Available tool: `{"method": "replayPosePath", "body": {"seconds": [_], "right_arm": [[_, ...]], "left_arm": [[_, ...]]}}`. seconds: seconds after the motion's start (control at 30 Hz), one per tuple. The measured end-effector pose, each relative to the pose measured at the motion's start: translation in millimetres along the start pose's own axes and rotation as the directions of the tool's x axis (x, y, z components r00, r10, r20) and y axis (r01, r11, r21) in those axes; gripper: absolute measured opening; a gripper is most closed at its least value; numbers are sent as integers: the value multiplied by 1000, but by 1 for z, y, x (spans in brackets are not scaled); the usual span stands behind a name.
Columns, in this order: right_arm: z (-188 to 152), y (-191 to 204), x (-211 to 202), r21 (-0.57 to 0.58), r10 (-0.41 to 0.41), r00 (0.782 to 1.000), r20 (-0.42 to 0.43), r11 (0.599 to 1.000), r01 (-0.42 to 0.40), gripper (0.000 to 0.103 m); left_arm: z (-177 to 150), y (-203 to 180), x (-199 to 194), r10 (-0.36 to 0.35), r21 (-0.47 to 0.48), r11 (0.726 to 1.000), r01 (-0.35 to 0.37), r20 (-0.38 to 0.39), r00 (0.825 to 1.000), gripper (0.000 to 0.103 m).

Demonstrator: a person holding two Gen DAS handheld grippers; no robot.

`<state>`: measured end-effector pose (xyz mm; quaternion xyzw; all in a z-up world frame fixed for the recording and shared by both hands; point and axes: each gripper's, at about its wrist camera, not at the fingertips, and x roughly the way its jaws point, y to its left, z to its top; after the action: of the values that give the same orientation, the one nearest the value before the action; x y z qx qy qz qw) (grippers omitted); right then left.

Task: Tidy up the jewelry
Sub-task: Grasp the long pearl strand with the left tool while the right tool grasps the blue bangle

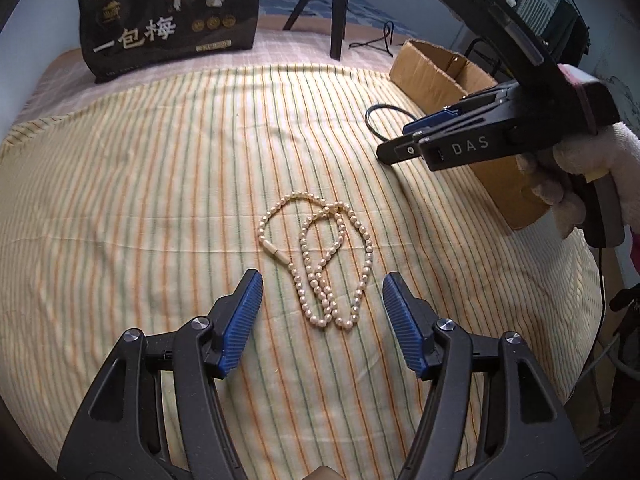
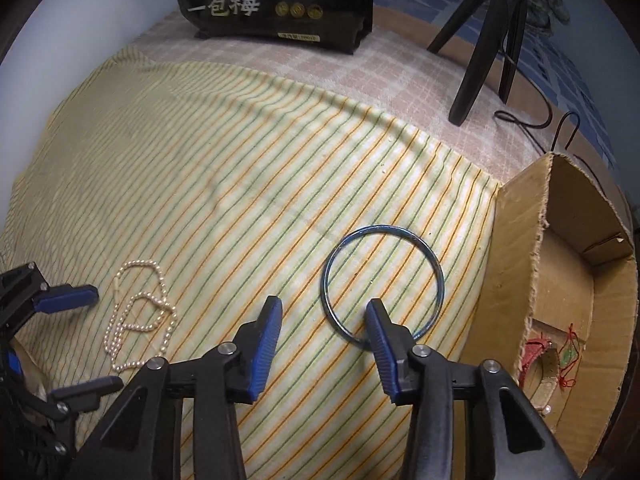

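A pearl necklace (image 1: pixel 320 264) lies in loose loops on the striped cloth (image 1: pixel 160 200); it also shows in the right wrist view (image 2: pixel 140 320). My left gripper (image 1: pixel 322 280) is open, its jaws on either side of the necklace's near end, a little above it. A blue bangle (image 2: pixel 382 284) lies flat on the cloth beside the cardboard box (image 2: pixel 516 248). My right gripper (image 2: pixel 324 308) is open and empty, with its right finger over the bangle's near rim. In the left wrist view the right gripper (image 1: pixel 400 140) hovers in front of the box (image 1: pixel 436 76).
The box holds red-threaded jewelry (image 2: pixel 560 356) and a small pearl. A black snack bag (image 1: pixel 168 16) stands at the back of the table. Black tripod legs (image 2: pixel 480 40) and a cable (image 2: pixel 560 128) are at the back right.
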<state>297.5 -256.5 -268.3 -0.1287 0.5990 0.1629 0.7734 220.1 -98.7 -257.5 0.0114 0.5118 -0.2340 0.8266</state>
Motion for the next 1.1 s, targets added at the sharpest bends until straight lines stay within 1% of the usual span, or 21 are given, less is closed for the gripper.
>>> {"method": "replayPosePath", "body": {"seconds": [0.3,0.4,0.47,0.5,0.53,0.57,0.6,0.63,0.67,0.7,0.77,0.87,0.9,1.1], "right_arm": [[7,1,8,7,-13,1000,-20,1000,13,43],[8,3,10,11,-13,1000,-19,1000,14,37],[9,5,10,12,-11,1000,-16,1000,11,29],[10,7,11,11,-9,1000,-15,1000,9,27],[12,10,12,8,-8,1000,-14,1000,9,23],[12,12,12,4,-7,1000,-12,1000,7,20],[13,15,14,1,-8,1000,-12,1000,8,19],[10,14,11,0,-6,1000,-10,1000,6,15],[10,15,11,-2,-1,1000,-9,1000,1,10],[10,18,11,-3,3,1000,-9,1000,-3,9],[10,21,11,-4,6,1000,-7,1000,-6,3],[10,23,11,1,18,1000,-1,1000,-18,1],[10,21,12,5,28,1000,3,1000,-28,1],[4,10,2,64,123,991,50,990,-126,1]], "left_arm": [[5,-11,18,72,57,996,-72,-2,997,64],[6,-13,23,100,72,992,-101,13,995,64],[6,-15,24,119,79,990,-121,23,993,63],[7,-14,25,127,82,988,-129,29,992,58],[8,-13,25,136,82,987,-139,37,990,55],[8,-12,24,138,78,987,-141,40,990,47],[9,-10,24,140,71,987,-143,42,989,38],[10,-5,23,141,56,988,-143,43,989,33],[11,-2,22,138,45,989,-140,43,989,24],[12,1,22,137,33,990,-138,42,990,15],[15,8,23,131,16,991,-132,41,991,8],[15,15,22,99,-13,995,-99,43,994,6],[15,16,22,98,-17,995,-97,46,994,4],[11,25,13,87,-67,994,-83,60,994,2]]}}
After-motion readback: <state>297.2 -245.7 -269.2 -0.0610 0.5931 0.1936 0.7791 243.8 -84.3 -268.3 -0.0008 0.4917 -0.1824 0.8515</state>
